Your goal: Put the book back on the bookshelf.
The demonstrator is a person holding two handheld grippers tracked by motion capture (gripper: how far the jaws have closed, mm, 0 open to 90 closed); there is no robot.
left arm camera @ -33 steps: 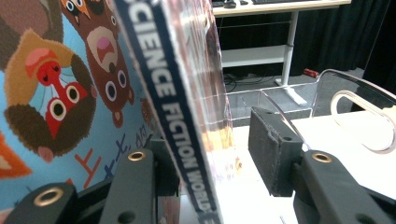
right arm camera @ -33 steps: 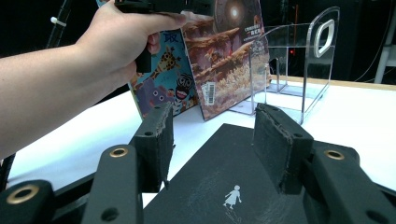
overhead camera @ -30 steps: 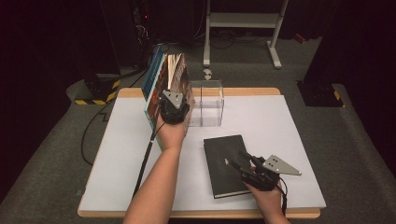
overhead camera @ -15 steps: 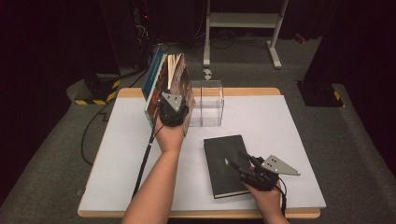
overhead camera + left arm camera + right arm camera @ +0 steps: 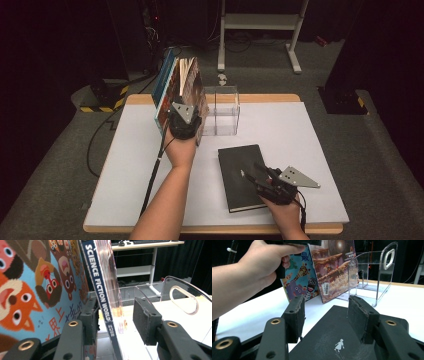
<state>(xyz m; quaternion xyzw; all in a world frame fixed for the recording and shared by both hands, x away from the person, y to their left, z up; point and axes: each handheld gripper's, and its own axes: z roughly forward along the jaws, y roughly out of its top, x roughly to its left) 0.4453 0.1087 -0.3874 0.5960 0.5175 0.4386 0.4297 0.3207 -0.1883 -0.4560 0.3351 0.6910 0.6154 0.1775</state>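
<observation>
Two upright books, an animal-print picture book [image 5: 32, 290] and a blue-spined Science Fiction World magazine [image 5: 100, 290], lean at eleven o'clock of the clear acrylic rack [image 5: 222, 110]. The left gripper [image 5: 116, 318] stands half-open astride the magazine spine, and whether its pads press I cannot tell; unsupported, both may topple. The right gripper [image 5: 325, 315], half-open and empty, hovers over the flat black hardcover book [image 5: 242, 175].

A white-topped desk [image 5: 320, 130] with wooden edges stands on grey carpet [image 5: 380, 150] in a dim, black-curtained room, a white metal stand [image 5: 260, 22] beyond its far edge and yellow-black hazard tape [image 5: 102, 106] off its far-left corner.
</observation>
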